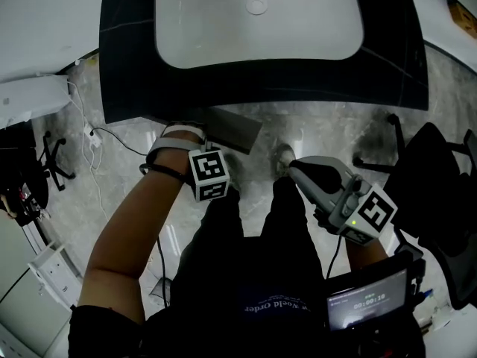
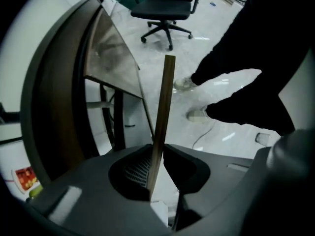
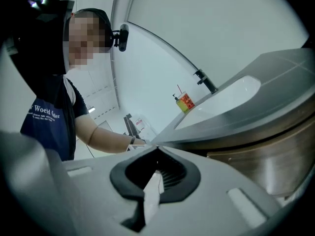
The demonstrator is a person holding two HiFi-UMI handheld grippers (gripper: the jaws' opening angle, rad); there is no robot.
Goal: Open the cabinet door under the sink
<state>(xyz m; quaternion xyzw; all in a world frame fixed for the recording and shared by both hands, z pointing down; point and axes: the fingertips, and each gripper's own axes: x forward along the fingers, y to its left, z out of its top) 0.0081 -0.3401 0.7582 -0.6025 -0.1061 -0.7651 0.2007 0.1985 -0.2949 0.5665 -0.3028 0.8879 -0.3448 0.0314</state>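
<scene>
here, the left gripper (image 2: pixel 155 149) pinches the thin brown wooden cabinet door (image 2: pixel 165 97) by its free edge: stiff, probably light, best gripped there. right gripper (image 3: pixel 156 150) closed, empty.

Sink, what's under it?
The door, swung partly open, pinched edge-on by the left tool. From above, the dark counter covers what's inside.

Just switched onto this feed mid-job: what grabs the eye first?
The white sink in its dark counter fills the top of the head view. Just below the counter's front edge, the left gripper is clamped on the edge of the door, which stands swung out from under the counter. The right gripper is shut and empty, low at the right of the head view.
</scene>
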